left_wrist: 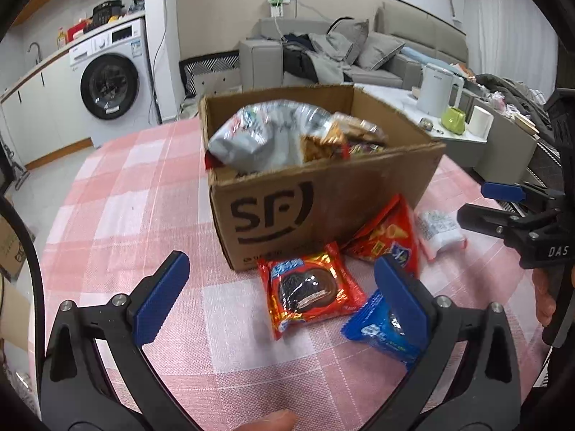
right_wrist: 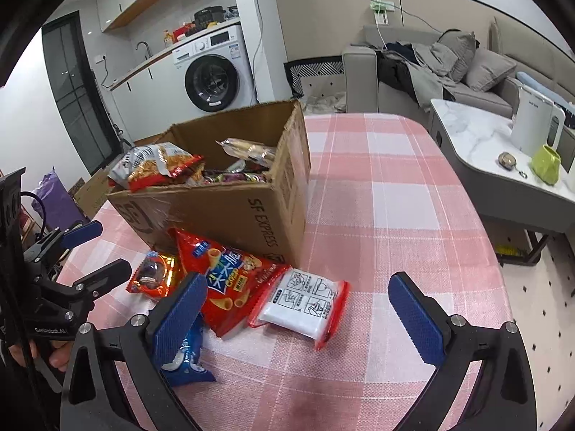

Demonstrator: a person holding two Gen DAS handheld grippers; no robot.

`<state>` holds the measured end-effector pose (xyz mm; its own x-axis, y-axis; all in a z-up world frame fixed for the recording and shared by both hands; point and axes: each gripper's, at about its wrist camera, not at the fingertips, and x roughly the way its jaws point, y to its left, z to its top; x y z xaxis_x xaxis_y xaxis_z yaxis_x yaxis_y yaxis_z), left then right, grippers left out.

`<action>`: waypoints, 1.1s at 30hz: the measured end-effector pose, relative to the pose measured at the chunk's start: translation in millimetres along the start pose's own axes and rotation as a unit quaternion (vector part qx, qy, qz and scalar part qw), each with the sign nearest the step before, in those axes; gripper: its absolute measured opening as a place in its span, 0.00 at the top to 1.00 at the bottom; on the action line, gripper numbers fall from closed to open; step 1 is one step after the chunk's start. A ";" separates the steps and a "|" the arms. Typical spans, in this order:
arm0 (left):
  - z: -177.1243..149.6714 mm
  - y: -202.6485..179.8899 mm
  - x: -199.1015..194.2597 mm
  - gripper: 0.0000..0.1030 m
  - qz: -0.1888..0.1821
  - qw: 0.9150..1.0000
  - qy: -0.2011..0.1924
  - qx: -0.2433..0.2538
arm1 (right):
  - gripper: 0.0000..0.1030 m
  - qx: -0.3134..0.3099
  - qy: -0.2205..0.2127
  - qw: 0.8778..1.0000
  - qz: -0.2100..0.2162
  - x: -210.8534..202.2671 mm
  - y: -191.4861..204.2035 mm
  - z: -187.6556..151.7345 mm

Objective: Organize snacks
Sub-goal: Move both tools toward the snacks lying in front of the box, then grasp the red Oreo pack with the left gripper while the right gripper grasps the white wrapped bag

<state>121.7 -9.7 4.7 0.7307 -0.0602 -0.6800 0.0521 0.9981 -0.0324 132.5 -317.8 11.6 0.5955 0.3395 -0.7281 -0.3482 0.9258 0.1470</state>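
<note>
An open SF cardboard box [left_wrist: 323, 197] [right_wrist: 230, 212] full of snack bags stands on the pink checked table. In front of it lie a red cookie pack [left_wrist: 307, 289] [right_wrist: 154, 276], a red chips bag [left_wrist: 386, 237] [right_wrist: 230, 283], a white pack with red edges [left_wrist: 440, 230] [right_wrist: 305, 301] and a blue cookie pack [left_wrist: 384, 330] [right_wrist: 187, 359]. My left gripper [left_wrist: 284, 294] is open and empty, above the red cookie pack. My right gripper [right_wrist: 302, 316] is open and empty, over the white pack; it also shows in the left wrist view [left_wrist: 478, 203].
The pink checked tablecloth [left_wrist: 143, 215] [right_wrist: 395, 197] covers the table. A marble side table [right_wrist: 478, 140] with a white kettle [right_wrist: 537, 125] and a green cup [right_wrist: 546, 163] stands to the right. A sofa and a washing machine [left_wrist: 107, 82] are behind.
</note>
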 end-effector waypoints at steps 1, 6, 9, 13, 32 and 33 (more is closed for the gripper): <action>-1.2 1.5 4.3 0.00 0.000 1.000 0.005 -0.003 | 0.00 0.000 0.005 1.000 -0.003 3.6 -0.8 -0.5; -4.2 7.4 20.5 0.00 0.001 1.000 0.021 -0.012 | 0.00 0.007 0.027 0.999 -0.017 18.7 -4.9 -5.1; -6.1 9.2 29.0 0.00 0.001 0.999 0.028 -0.015 | 0.00 0.021 0.049 0.998 -0.016 27.8 -9.6 -7.7; -9.4 11.1 42.5 0.00 0.000 0.999 0.043 -0.019 | 0.00 0.032 0.067 0.997 -0.037 38.9 -14.2 -11.4; -18.1 12.1 63.7 0.00 0.008 0.998 0.058 -0.012 | 0.00 0.049 0.082 0.994 -0.061 52.0 -24.8 -14.5; -17.7 11.8 65.3 0.00 0.007 0.998 0.060 -0.013 | 0.00 0.050 0.081 0.994 -0.062 51.0 -25.4 -14.6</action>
<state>157.9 -1.6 -53.1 0.6448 -0.0452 -0.7631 0.0235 0.9990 -0.0393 161.2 -326.4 -39.1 0.5018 0.1989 -0.8418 -0.2019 0.9732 0.1096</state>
